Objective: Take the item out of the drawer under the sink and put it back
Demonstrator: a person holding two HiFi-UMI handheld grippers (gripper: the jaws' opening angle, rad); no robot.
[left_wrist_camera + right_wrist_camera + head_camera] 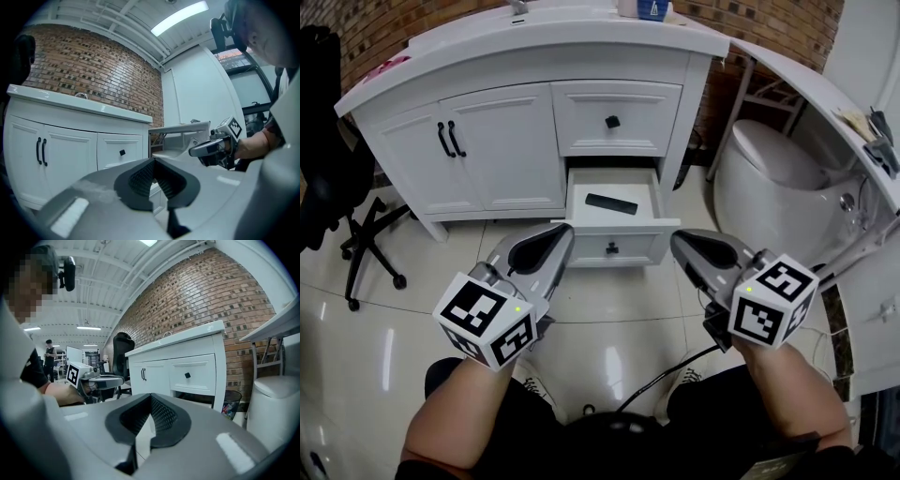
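The lower drawer (649, 197) of the white sink cabinet (469, 66) stands pulled open. Inside it lies a flat black item (611, 203), like a remote. Both grippers hover over the tiled floor in front of the drawer, short of it. My left gripper (561, 234) is shut and empty; its pads meet in the left gripper view (154, 161). My right gripper (680, 240) is shut with nothing in it, as the right gripper view shows (151, 397). Each gripper view also catches the other gripper off to the side.
A black office chair (337, 187) stands left of the cabinet. A white toilet (778, 178) and a curved white counter (825, 103) are on the right. The upper drawer (614, 120) and cabinet doors (502, 150) are shut. A waste bin (232, 401) sits beside the cabinet.
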